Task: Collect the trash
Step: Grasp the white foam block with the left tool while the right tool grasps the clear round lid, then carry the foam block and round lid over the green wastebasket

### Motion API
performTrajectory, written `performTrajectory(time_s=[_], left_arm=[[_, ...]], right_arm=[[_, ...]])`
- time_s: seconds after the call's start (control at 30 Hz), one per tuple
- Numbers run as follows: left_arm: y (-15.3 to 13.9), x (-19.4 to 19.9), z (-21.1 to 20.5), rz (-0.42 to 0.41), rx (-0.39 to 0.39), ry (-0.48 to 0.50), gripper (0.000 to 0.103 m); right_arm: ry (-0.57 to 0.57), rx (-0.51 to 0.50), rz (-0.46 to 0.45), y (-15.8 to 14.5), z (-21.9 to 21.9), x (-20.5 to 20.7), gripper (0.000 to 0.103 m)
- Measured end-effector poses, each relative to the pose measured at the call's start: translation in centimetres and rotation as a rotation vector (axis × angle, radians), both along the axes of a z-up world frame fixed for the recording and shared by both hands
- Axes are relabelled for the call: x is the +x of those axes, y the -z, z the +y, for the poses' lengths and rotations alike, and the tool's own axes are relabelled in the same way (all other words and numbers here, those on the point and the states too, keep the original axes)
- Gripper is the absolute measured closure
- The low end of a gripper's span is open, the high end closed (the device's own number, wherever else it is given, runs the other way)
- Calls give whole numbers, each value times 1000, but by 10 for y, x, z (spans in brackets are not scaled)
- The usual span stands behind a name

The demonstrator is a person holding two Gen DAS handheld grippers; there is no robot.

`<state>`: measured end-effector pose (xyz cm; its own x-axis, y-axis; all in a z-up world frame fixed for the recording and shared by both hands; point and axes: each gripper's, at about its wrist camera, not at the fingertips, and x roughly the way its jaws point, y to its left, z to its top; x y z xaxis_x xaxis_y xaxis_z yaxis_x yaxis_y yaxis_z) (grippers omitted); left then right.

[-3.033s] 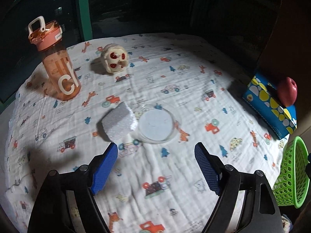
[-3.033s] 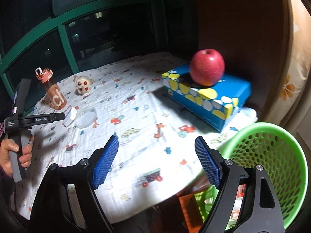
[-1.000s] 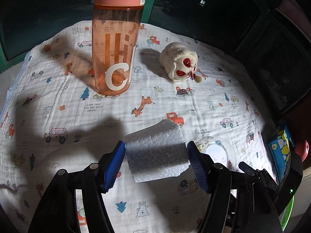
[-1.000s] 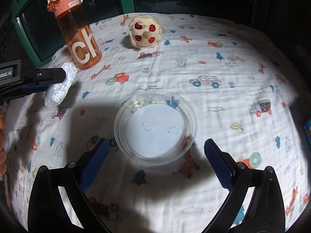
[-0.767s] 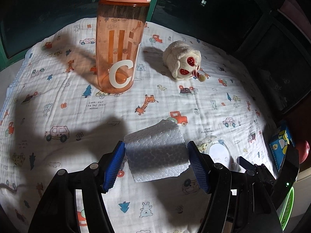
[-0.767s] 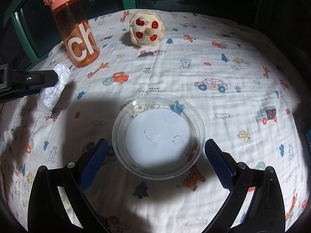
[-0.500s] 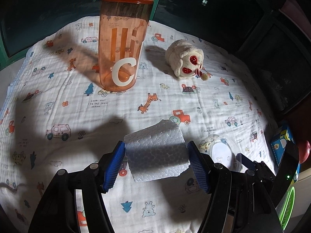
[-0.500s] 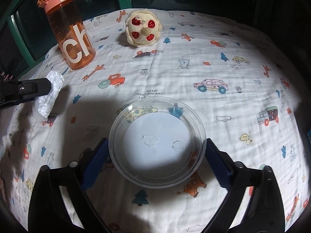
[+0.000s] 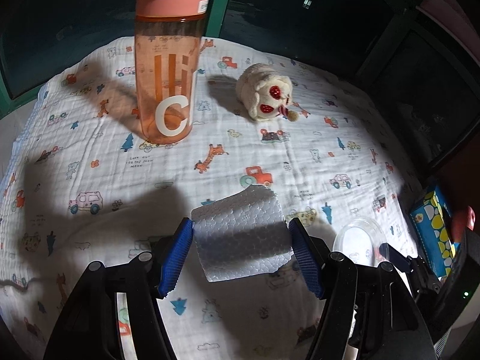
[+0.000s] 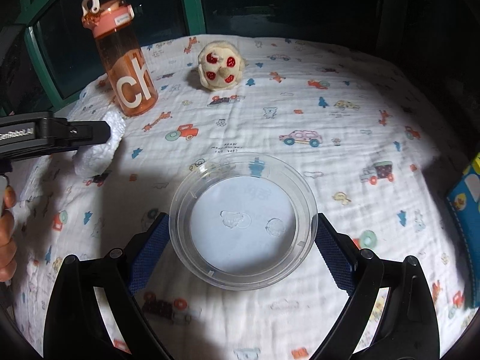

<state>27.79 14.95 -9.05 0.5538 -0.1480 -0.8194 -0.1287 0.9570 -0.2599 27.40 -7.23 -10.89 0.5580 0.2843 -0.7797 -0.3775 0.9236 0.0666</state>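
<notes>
My left gripper [image 9: 241, 252] is shut on a white styrofoam block [image 9: 241, 237] and holds it above the printed cloth; the block also shows in the right wrist view [image 10: 100, 147], at the tip of the left gripper. A clear round plastic lid [image 10: 243, 225] lies on the cloth, and it also shows in the left wrist view [image 9: 360, 240]. My right gripper [image 10: 240, 243] has one blue pad on each side of the lid, touching or nearly touching its rim.
An orange water bottle [image 10: 123, 60] and a cream plush toy [image 10: 220, 67] stand at the far side of the table [image 10: 360, 120]. A blue box with yellow dots [image 9: 432, 228] lies at the right edge, with a red apple [image 9: 463, 222] on it.
My right gripper has moved in over the lid and closed its pads toward the rim. My left gripper keeps hold of the styrofoam block and has drifted a little.
</notes>
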Motion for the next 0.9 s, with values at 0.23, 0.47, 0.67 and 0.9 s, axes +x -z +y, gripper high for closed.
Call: performTrajectory(time_s=[0.23, 0.47, 0.67, 0.9], left_arm=[[-11, -16, -28, -13, 1, 46, 39], [-21, -35, -68, -24, 2, 119, 39], [-28, -49, -113, -32, -2, 198, 39], [-36, -65, -168, -40, -5, 292, 39]], right_arm=[[55, 22, -27, -22, -33, -35, 11], [126, 42, -54, -41, -77, -73, 11], [203, 62, -81, -55, -121, -111, 11], [293, 65, -105, -64, -171, -145, 11]])
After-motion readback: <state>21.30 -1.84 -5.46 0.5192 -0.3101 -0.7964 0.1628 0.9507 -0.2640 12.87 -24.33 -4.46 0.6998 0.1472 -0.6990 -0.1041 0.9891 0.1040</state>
